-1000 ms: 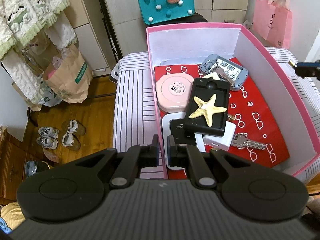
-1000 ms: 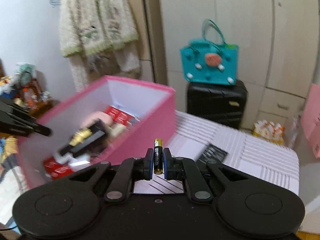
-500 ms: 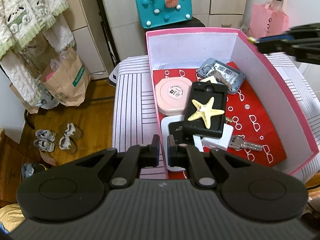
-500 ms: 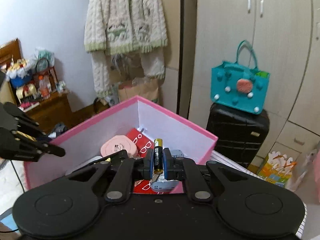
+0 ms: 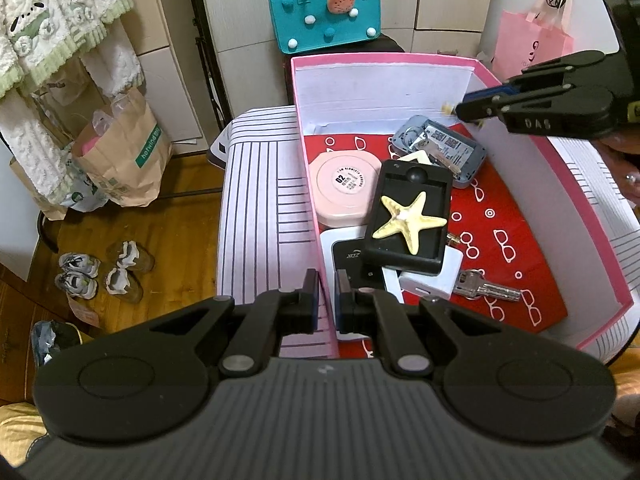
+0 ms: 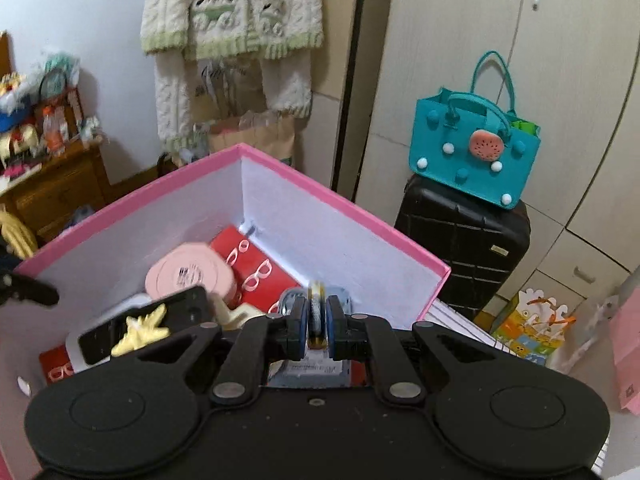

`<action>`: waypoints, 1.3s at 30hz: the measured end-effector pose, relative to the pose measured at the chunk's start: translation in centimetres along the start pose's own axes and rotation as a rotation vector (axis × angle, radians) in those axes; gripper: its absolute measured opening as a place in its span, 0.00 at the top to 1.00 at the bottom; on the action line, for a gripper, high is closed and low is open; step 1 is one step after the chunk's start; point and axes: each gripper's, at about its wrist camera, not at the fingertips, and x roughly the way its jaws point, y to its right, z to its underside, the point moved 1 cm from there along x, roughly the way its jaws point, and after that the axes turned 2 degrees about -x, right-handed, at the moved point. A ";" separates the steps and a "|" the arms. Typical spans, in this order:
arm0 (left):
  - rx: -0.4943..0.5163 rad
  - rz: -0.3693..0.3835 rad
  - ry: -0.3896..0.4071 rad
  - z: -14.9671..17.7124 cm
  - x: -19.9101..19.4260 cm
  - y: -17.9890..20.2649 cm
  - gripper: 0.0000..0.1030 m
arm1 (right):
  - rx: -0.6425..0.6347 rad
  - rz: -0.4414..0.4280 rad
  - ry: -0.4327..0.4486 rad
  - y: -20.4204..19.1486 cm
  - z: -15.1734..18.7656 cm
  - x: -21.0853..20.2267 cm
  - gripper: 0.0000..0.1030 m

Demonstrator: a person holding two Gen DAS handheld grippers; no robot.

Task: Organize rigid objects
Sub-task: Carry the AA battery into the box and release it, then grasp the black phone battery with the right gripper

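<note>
R claw (image 6: 318, 330) w/ battery (image 6: 317, 312), prob over box (image 6: 340, 204)

Pink box (image 5: 592, 216): right red floor (image 5: 500, 216) free, left half cluttered.

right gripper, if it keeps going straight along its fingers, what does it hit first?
Likely the grey-blue case lying in the pink box: the right gripper, shut on the battery, points down over it. Depth is unclear, so the box's far wall is possible instead.

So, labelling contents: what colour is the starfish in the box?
Pale yellow starfish, clearest in the left wrist view.
</note>
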 end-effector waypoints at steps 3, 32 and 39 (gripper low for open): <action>-0.010 0.004 0.000 -0.1 0.1 -0.1 0.94 | 0.038 -0.010 0.038 1.0 0.0 -1.1 0.89; -0.014 -0.014 0.032 0.4 -0.6 0.5 0.93 | 0.493 -0.081 -0.108 12.4 12.3 -4.4 0.58; 0.017 -0.030 0.042 0.5 -0.6 0.9 0.93 | 0.504 -0.092 -0.173 13.4 11.8 -0.9 0.38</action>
